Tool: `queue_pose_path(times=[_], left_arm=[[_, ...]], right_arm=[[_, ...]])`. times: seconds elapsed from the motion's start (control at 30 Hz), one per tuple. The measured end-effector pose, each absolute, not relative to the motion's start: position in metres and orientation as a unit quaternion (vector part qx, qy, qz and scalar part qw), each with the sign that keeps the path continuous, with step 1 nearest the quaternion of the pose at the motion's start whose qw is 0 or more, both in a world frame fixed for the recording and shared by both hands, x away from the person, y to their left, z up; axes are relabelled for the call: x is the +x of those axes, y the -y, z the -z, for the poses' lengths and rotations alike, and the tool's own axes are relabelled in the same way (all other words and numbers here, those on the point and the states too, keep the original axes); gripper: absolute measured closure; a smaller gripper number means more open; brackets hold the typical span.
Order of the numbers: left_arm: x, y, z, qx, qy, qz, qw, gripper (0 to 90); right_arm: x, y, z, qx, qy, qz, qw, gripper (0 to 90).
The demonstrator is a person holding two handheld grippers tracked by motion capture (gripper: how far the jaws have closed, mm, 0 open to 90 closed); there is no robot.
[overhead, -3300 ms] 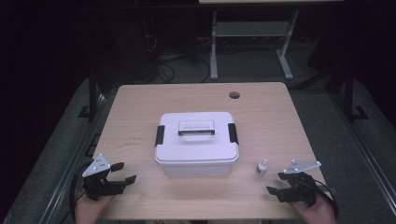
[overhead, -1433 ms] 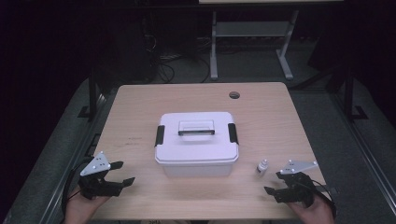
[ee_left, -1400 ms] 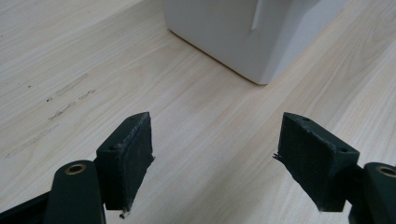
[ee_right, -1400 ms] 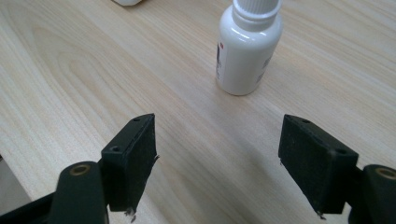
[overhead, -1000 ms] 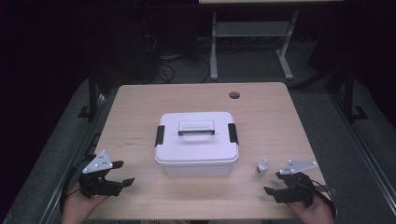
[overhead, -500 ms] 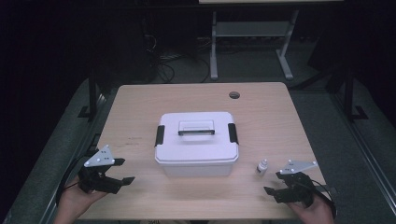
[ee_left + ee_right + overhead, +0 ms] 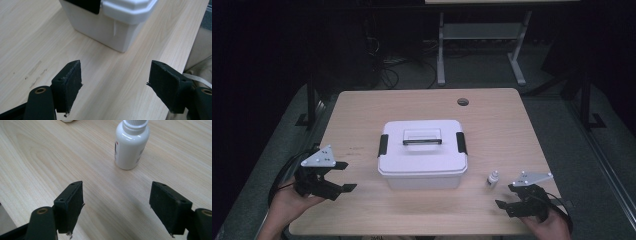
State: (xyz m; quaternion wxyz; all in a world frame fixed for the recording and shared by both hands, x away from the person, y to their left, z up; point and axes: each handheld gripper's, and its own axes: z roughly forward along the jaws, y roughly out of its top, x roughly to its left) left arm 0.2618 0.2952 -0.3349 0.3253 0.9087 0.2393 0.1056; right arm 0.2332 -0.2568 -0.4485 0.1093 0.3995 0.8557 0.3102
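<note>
High view: both grippers, left (image 7: 341, 176) and right (image 7: 504, 196), are seen with jaws spread and empty; the small white bottle (image 7: 493, 178) should be grasped squarely, upright.

A light wooden table (image 7: 362, 115) is seen, with a round cable hole (image 7: 463, 102) cut near its far right corner. Faint dark scuff marks (image 7: 354, 149) are seen on its left part. Beyond the far edge, a grey metal stand (image 7: 477, 45) and tangled cables (image 7: 392, 65) are made out on the dark floor
</note>
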Motion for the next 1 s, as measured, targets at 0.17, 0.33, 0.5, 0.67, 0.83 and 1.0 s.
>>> queue_pose_path(times=[0.17, 0.33, 0.5, 0.67, 0.83, 1.0], left_arm=[[0.267, -0.284, 0.324, 0.914, -0.227, -0.105, 0.321, 25.3], [0.273, -0.274, 0.312, 0.916, -0.215, -0.103, 0.322, 25.3], [0.278, -0.262, 0.303, 0.919, -0.204, -0.099, 0.324, 25.5], [0.286, -0.249, 0.297, 0.923, -0.196, -0.097, 0.317, 25.5], [0.293, -0.237, 0.292, 0.927, -0.182, -0.094, 0.315, 27.1], [0.298, -0.227, 0.29, 0.929, -0.175, -0.094, 0.311, 28.4]], right_arm=[[0.233, 0.256, 0.449, 0.4, -0.855, -0.312, 0.107, 26.7], [0.233, 0.255, 0.449, 0.399, -0.856, -0.312, 0.105, 26.7], [0.233, 0.256, 0.448, 0.4, -0.854, -0.316, 0.102, 26.7], [0.233, 0.256, 0.449, 0.398, -0.855, -0.316, 0.102, 26.7], [0.232, 0.256, 0.449, 0.399, -0.855, -0.315, 0.099, 26.7], [0.232, 0.256, 0.448, 0.395, -0.856, -0.318, 0.1, 26.7]])
